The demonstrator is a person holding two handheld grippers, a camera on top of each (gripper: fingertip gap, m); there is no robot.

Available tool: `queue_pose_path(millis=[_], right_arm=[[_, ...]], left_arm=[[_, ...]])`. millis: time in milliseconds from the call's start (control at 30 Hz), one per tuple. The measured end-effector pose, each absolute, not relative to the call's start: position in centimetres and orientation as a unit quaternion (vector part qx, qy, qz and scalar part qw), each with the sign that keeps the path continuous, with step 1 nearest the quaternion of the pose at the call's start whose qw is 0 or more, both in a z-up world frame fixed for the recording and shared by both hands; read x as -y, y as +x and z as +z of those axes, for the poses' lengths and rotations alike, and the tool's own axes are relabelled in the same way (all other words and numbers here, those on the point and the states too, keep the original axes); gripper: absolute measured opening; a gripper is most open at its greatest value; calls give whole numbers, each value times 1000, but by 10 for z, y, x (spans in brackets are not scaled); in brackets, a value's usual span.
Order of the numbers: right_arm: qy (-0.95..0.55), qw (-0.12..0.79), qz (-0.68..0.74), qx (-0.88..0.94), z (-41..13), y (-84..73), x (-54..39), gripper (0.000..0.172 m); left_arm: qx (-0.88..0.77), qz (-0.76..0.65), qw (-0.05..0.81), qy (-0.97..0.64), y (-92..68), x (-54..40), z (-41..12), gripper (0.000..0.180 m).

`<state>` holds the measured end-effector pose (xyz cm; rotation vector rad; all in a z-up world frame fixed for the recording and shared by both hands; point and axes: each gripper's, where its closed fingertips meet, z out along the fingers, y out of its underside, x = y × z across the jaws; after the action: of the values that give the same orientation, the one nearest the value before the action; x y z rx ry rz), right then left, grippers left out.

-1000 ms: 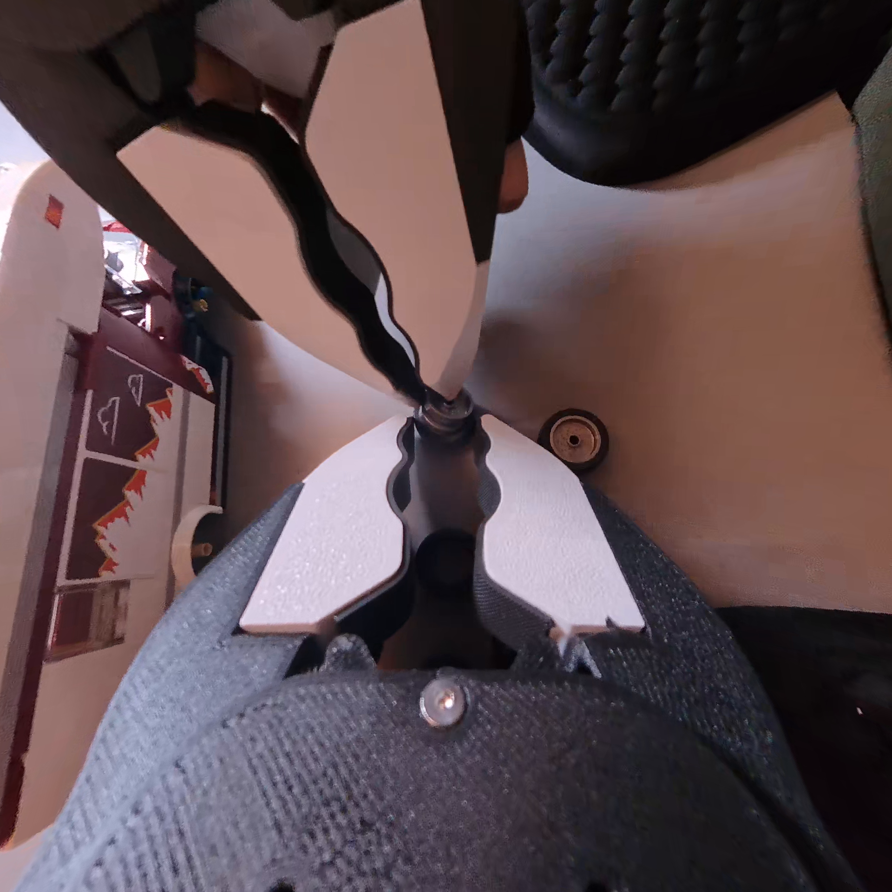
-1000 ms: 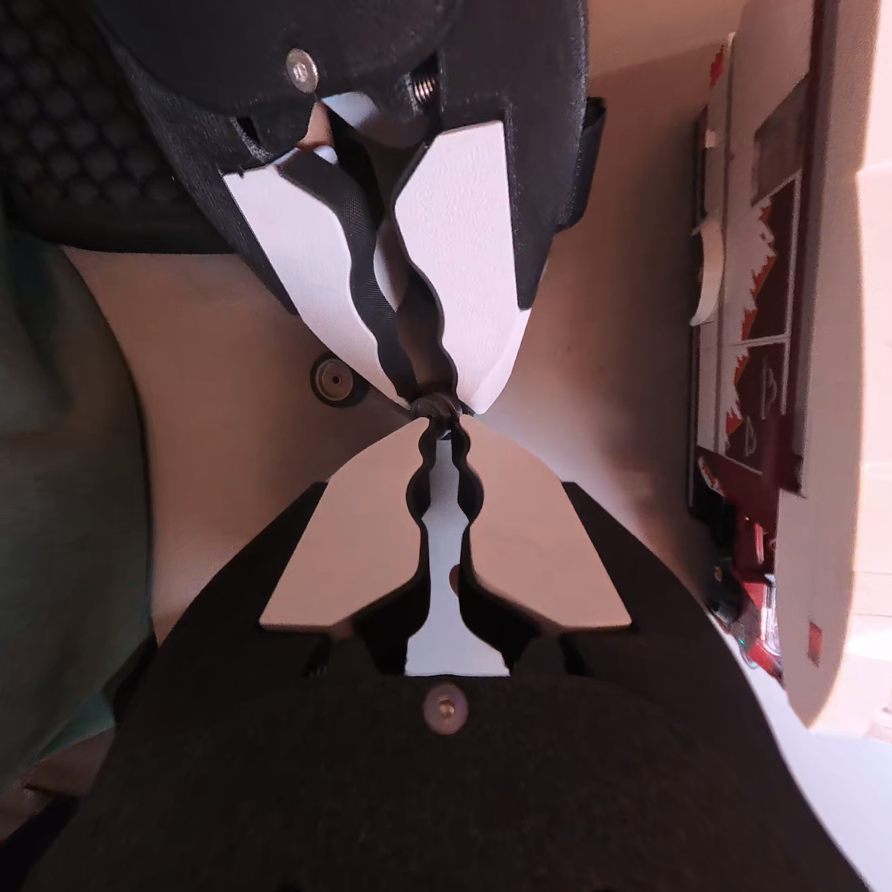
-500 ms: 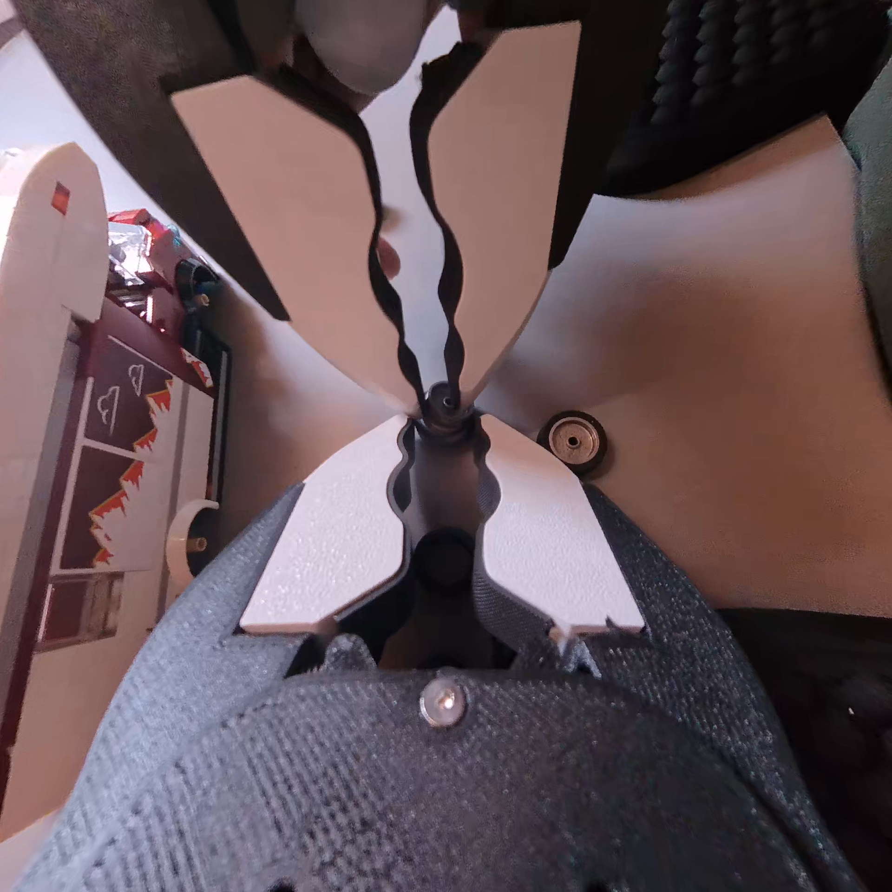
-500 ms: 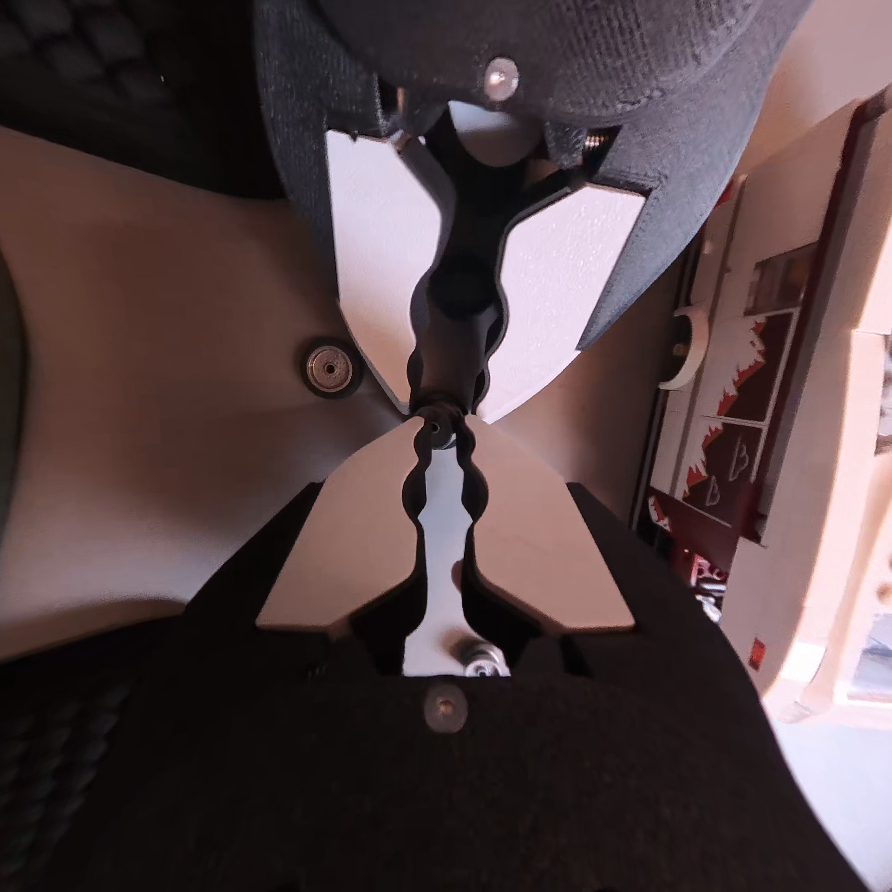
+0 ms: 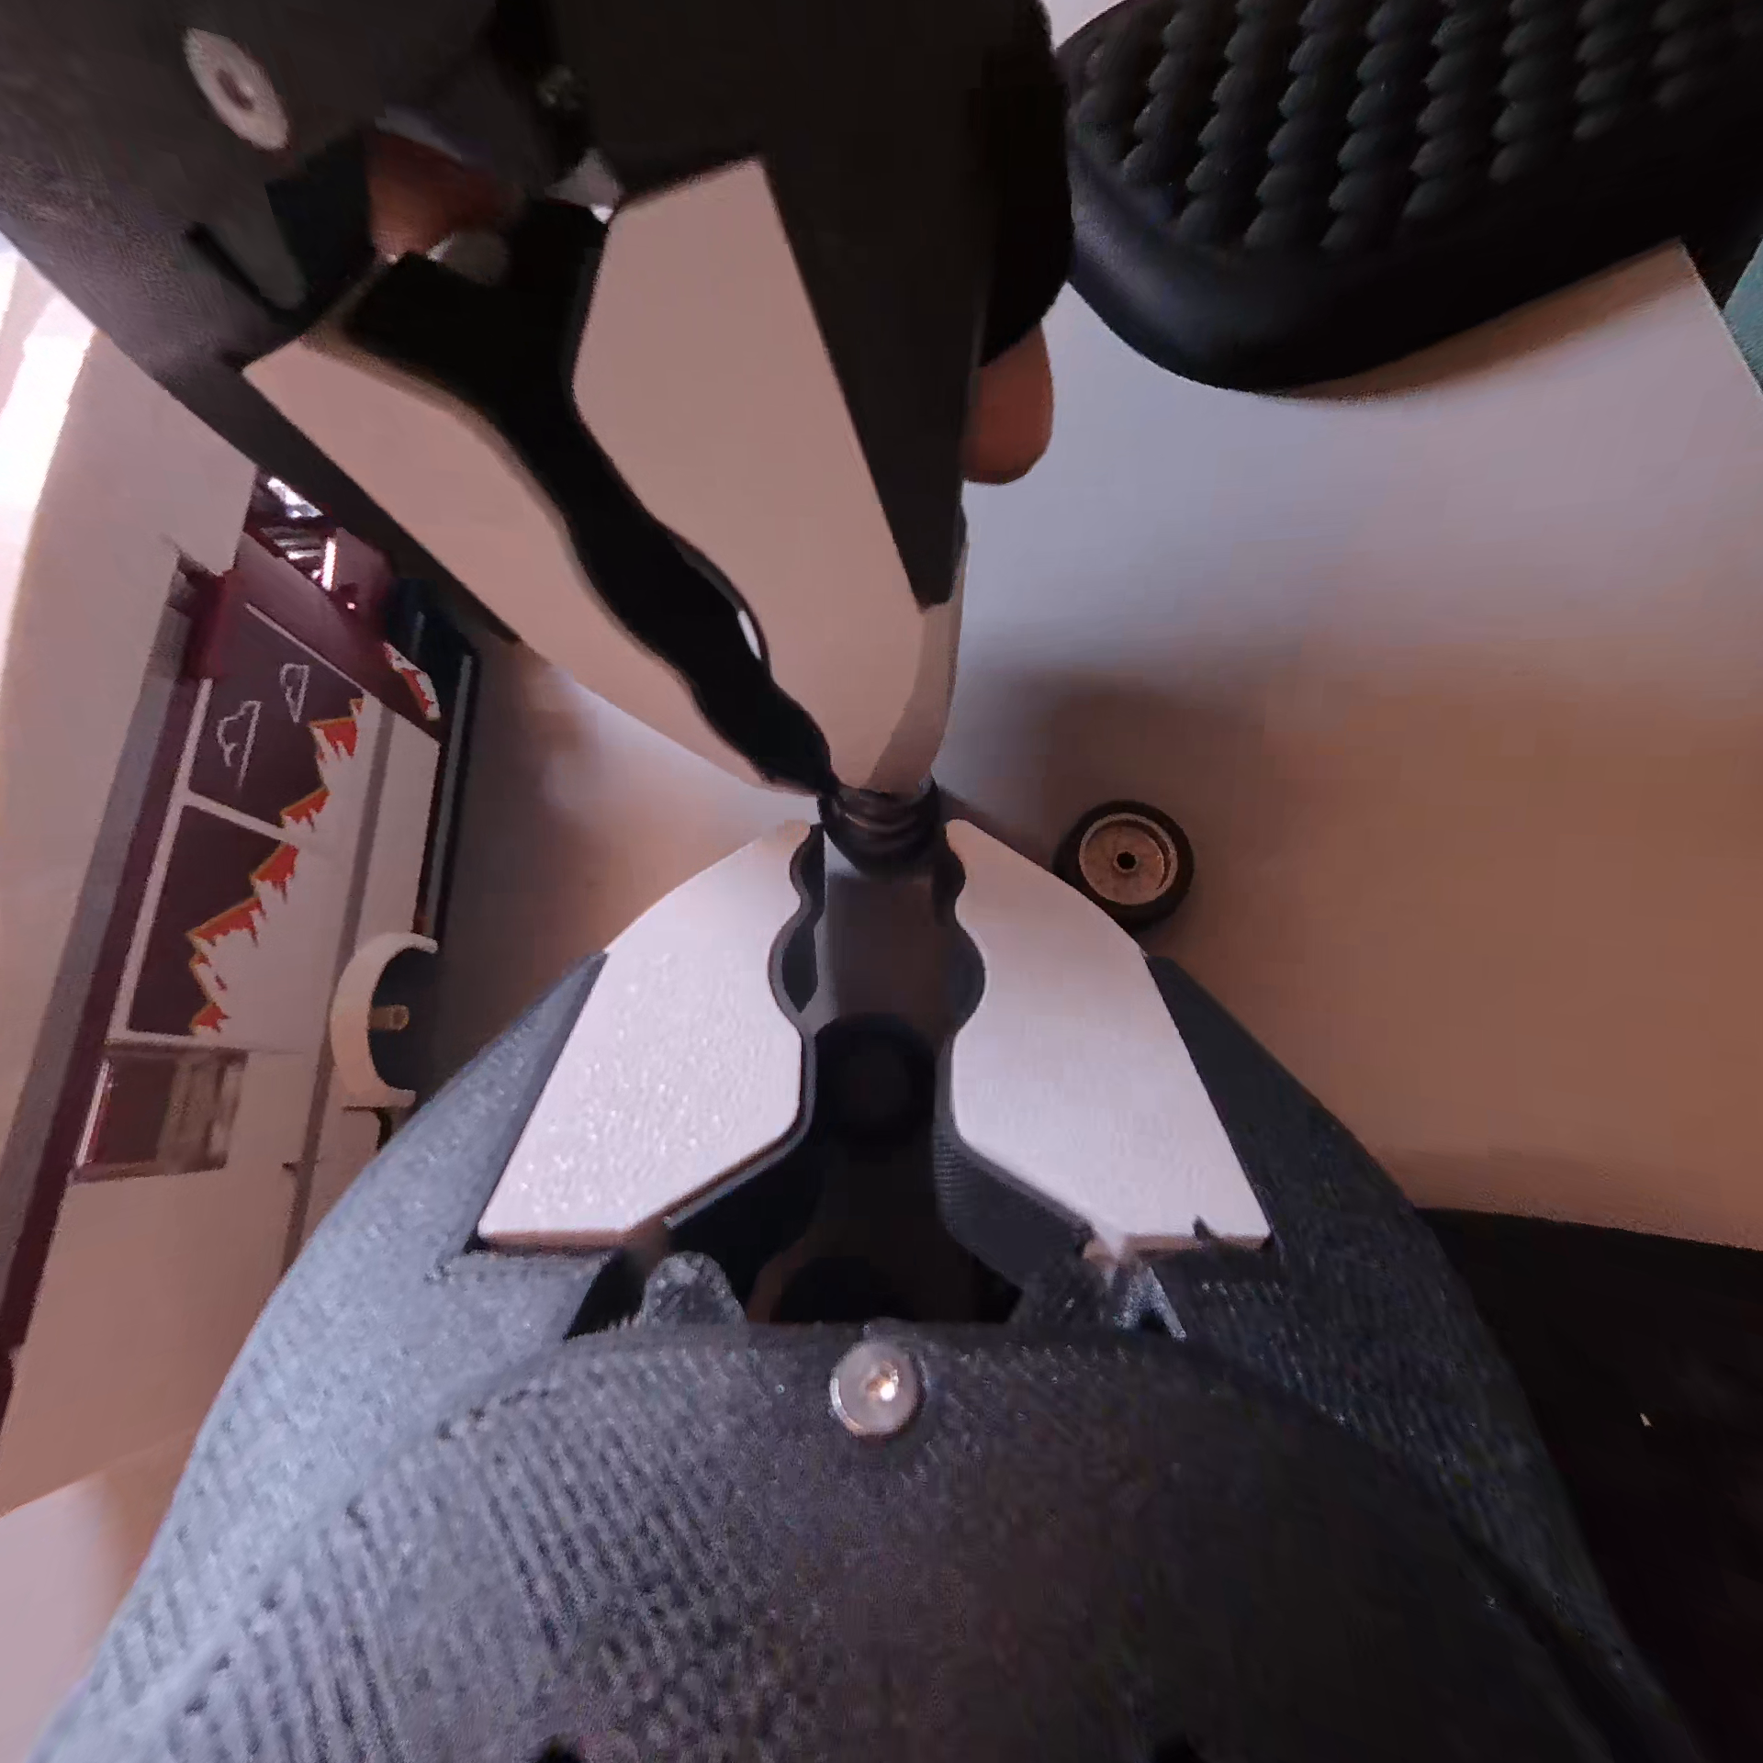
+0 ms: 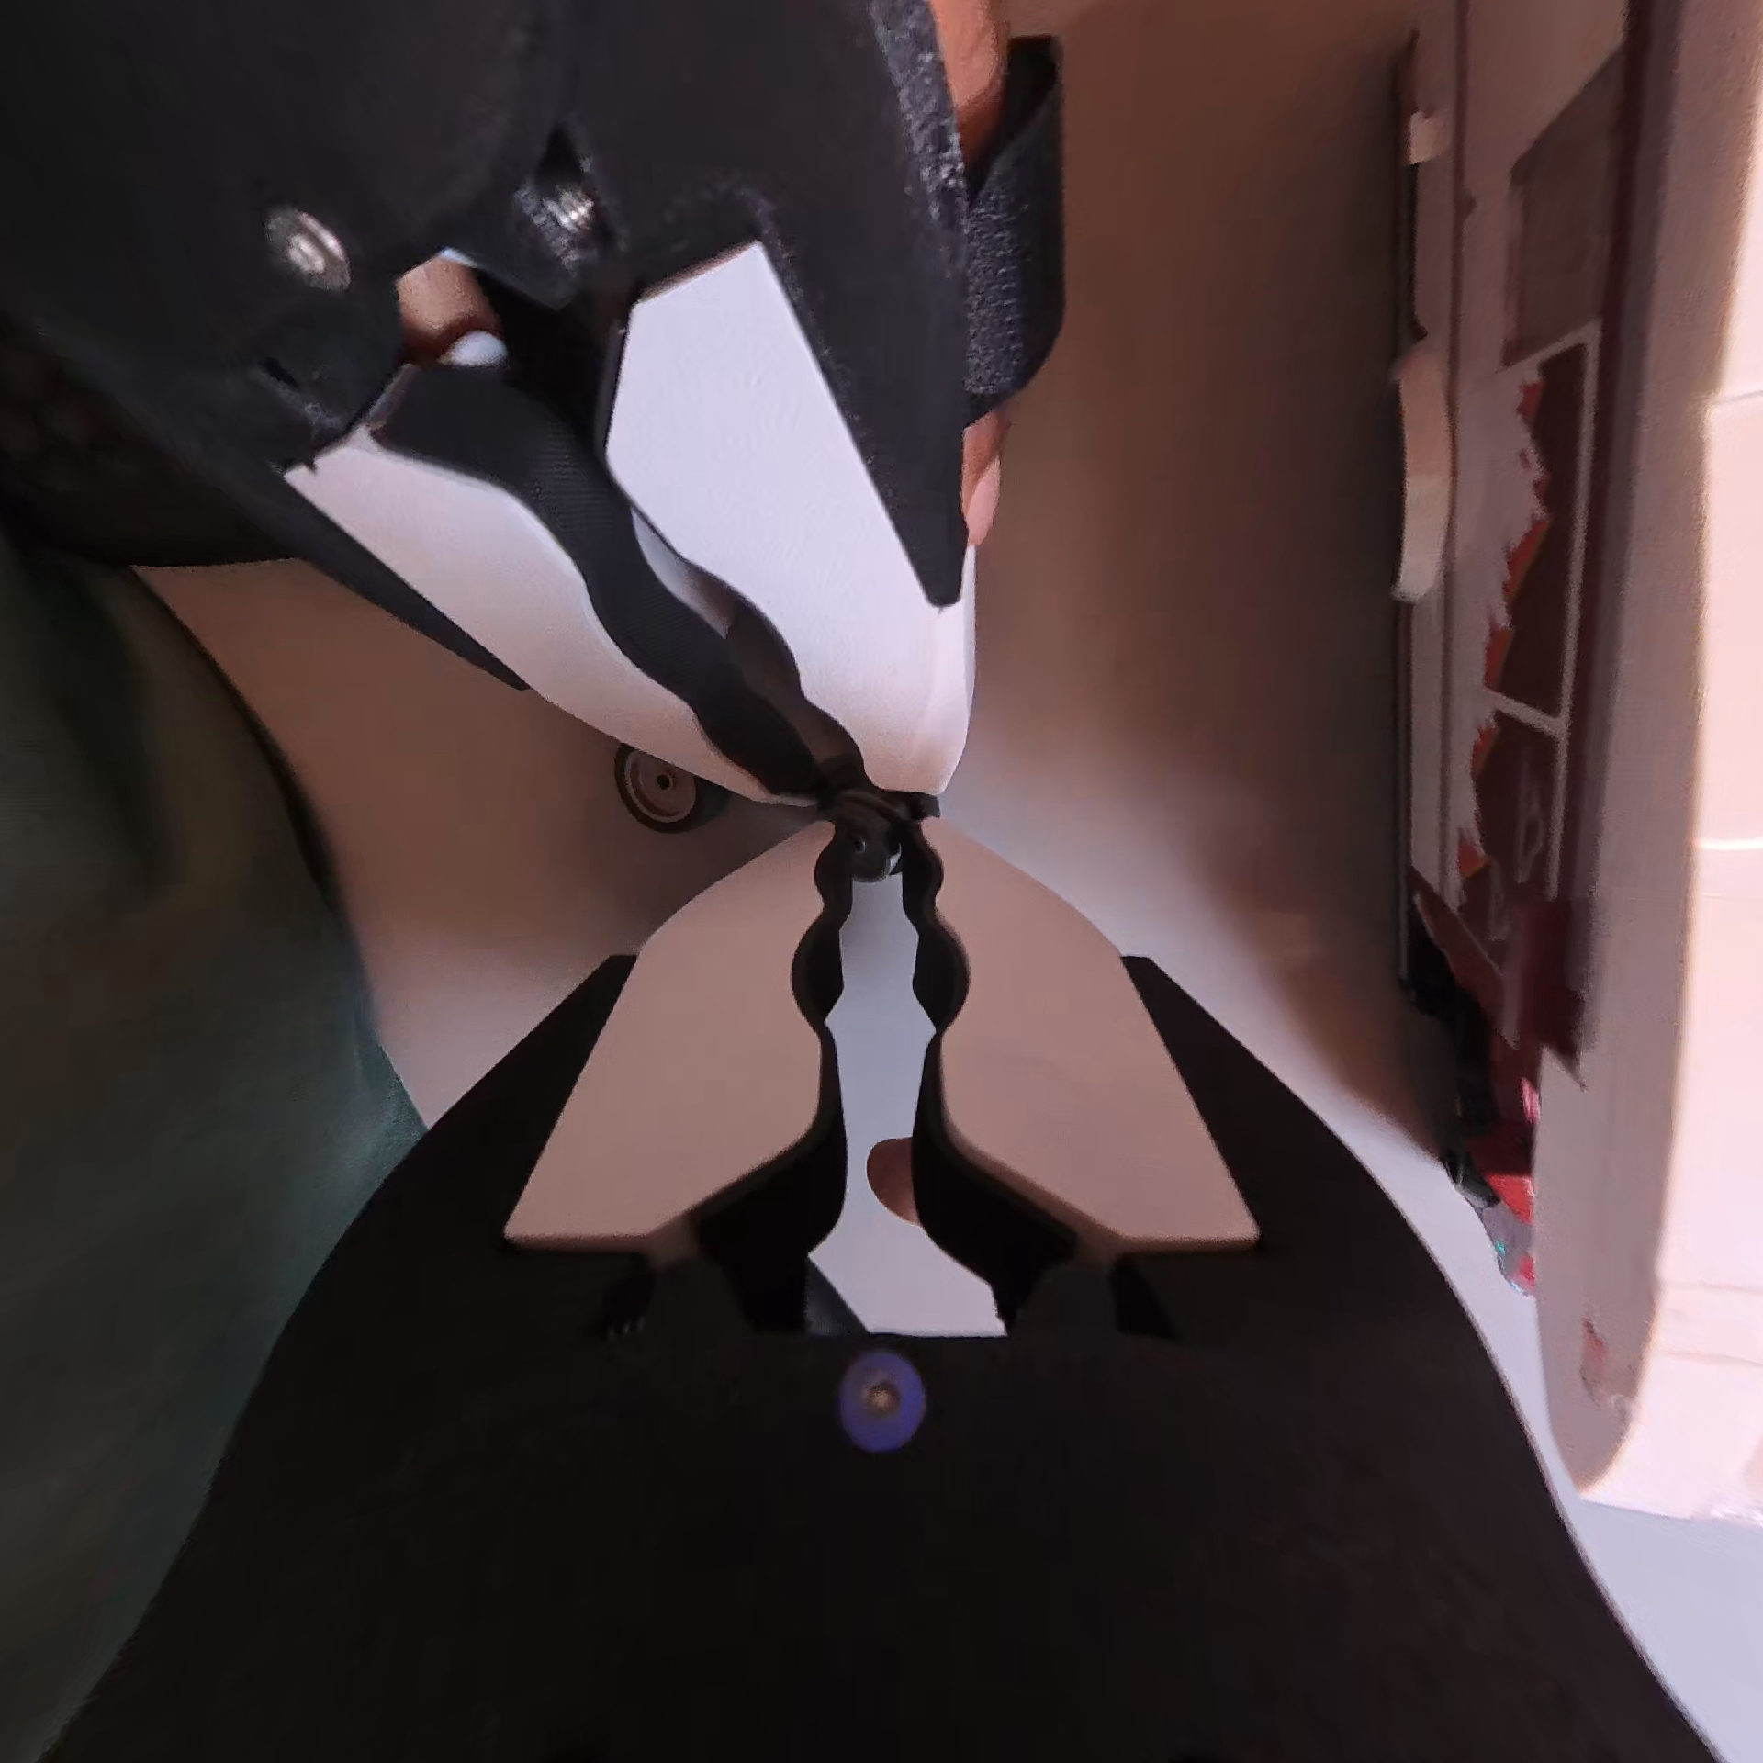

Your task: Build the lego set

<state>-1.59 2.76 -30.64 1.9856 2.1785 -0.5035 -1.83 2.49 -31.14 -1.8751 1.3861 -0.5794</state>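
Observation:
My left gripper (image 5: 880, 844) is shut on a small dark ribbed wheel (image 5: 878, 822), held above the pale table (image 5: 1383, 668). My right gripper (image 5: 859, 777) comes in from the top of the left wrist view, tip to tip with the left, and pinches the far end of the same part. In the right wrist view my right gripper (image 6: 873, 854) is shut on the wheel's small dark round end (image 6: 870, 852), with both pads against it. The left gripper (image 6: 859, 787), with white fingers, meets it from above. A fingertip shows behind each gripper.
A second loose wheel (image 5: 1126, 863) with a tan hub lies on the table just right of the tips; it also shows in the right wrist view (image 6: 663, 794). A white and dark red toy body (image 5: 238, 811) stands at the left. A black mesh chair (image 5: 1431, 143) is at the back. Left and right tips are no more than a few centimetres apart.
The two grippers have rolled against each other about the shared part: from tilted, to squarely facing, to tilted again now. The tips and the small wheel stay in place.

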Motion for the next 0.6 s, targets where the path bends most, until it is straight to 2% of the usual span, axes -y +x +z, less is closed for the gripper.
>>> queue_pose_path(millis=[267,600], right_arm=[[650,88,-133,-743,-307,-17,-26,9],[532,-123,-158,-823,-303,-21,-26,9]], left_arm=[[-519,-220,372,-738,-18,-26,-310,22],[-516,-225,371,-738,-18,-25,-310,21]])
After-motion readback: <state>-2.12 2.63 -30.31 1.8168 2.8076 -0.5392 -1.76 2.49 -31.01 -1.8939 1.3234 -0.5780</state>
